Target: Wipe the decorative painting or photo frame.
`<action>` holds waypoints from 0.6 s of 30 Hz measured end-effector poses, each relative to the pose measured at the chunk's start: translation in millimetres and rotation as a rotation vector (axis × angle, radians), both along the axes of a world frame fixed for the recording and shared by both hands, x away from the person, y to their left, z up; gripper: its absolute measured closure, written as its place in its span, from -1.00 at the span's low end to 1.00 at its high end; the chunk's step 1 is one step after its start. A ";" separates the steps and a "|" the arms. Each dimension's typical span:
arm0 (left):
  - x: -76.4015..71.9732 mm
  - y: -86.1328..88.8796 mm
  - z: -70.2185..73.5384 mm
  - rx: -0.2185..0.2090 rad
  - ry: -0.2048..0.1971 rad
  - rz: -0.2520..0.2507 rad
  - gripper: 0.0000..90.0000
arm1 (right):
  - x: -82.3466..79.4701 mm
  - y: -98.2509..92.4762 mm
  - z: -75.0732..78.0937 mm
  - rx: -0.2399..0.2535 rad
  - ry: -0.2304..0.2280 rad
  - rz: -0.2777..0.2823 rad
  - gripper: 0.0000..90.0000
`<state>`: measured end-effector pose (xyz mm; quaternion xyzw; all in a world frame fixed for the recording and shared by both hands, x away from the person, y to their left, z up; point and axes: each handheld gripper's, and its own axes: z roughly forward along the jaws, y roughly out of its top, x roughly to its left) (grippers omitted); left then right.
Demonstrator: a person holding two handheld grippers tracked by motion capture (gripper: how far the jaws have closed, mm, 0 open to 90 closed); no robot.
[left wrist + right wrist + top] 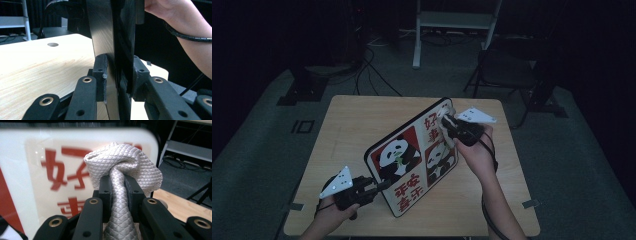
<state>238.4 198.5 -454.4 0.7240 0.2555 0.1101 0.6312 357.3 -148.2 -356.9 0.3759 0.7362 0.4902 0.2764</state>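
Observation:
A flat board with panda pictures and red characters (412, 160) stands tilted on edge on the wooden table (357, 120). My left gripper (379, 186) is shut on the board's lower left edge; in the left gripper view the pads (101, 75) clamp the dark board edge (117, 45). My right gripper (449, 125) is shut on a bunched grey-white cloth (445, 119), which presses on the board's upper right face. The cloth (122, 170) bulges out between the pads (106, 192), in front of the board's red characters (62, 172).
A person's forearms enter from the bottom edge. A white frame stand (452, 25) and a dark chair (507, 70) stand on the floor beyond the table, with cables (372, 75) trailing there. A round hole (52, 44) is in the tabletop.

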 end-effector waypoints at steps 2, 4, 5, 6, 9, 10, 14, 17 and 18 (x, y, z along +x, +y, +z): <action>0.0 0.0 -0.2 -0.002 -0.001 -0.001 0.60 | -0.5 -0.5 -3.3 -0.002 0.007 0.001 0.73; -0.1 -0.1 0.0 -0.001 0.002 -0.001 0.60 | -1.5 -2.1 -10.4 -0.013 0.018 0.001 0.73; -0.1 -0.1 0.0 -0.001 0.002 -0.001 0.60 | -1.5 -2.1 -10.4 -0.013 0.018 0.001 0.73; -0.1 -0.3 -0.1 -0.002 0.002 -0.001 0.60 | -1.8 -2.9 -12.6 -0.013 0.023 0.001 0.73; -0.4 -0.7 0.1 -0.002 0.003 -0.003 0.59 | -2.8 -4.5 -20.8 -0.021 0.039 -0.002 0.73; -0.5 -0.9 0.1 -0.002 0.002 -0.002 0.59 | -3.1 -4.9 -23.1 -0.026 0.042 -0.002 0.73; -0.6 -1.3 0.0 -0.002 0.004 -0.009 0.58 | -4.5 -6.2 -33.2 -0.030 0.062 -0.003 0.73; -0.7 -1.6 0.2 0.000 0.004 -0.009 0.58 | -5.6 -7.3 -39.5 -0.036 0.074 -0.005 0.73; -0.7 -1.5 0.1 0.001 0.002 -0.008 0.58 | -5.7 -7.9 -41.3 -0.035 0.077 -0.005 0.73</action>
